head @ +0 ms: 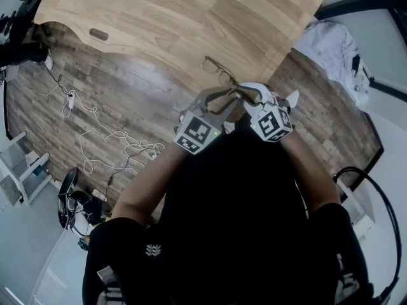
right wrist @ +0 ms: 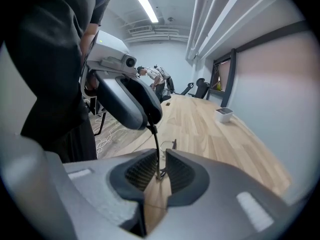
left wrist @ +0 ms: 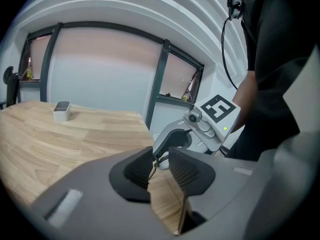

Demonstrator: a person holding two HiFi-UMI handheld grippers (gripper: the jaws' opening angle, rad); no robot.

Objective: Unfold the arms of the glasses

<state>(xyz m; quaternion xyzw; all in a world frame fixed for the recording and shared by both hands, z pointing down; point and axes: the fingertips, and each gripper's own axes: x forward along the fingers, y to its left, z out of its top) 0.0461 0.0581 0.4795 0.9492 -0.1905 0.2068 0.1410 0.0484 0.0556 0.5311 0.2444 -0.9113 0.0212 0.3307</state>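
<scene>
Thin wire-framed glasses [head: 218, 72] hang in the air over the near edge of the wooden table [head: 191, 18]. My two grippers meet just below them. The right gripper [right wrist: 159, 173] is shut on the glasses at the hinge end, and a lens rim [right wrist: 169, 145] shows just beyond its pads. A dark arm of the glasses [right wrist: 155, 136] rises from there to the left gripper's fingers [right wrist: 131, 102]. The left gripper [left wrist: 160, 165] stands open, with that thin arm [left wrist: 153, 168] between its pads close to the left one. In the head view the left gripper [head: 224, 101] and the right gripper [head: 246, 94] nearly touch.
A small grey box [left wrist: 61, 110] stands far back on the table. White cables [head: 108, 138] lie on the wood floor to the left, and white cloth [head: 334, 49] lies at the right. Office chairs [right wrist: 197, 89] and a person [right wrist: 150, 74] are at the table's far end.
</scene>
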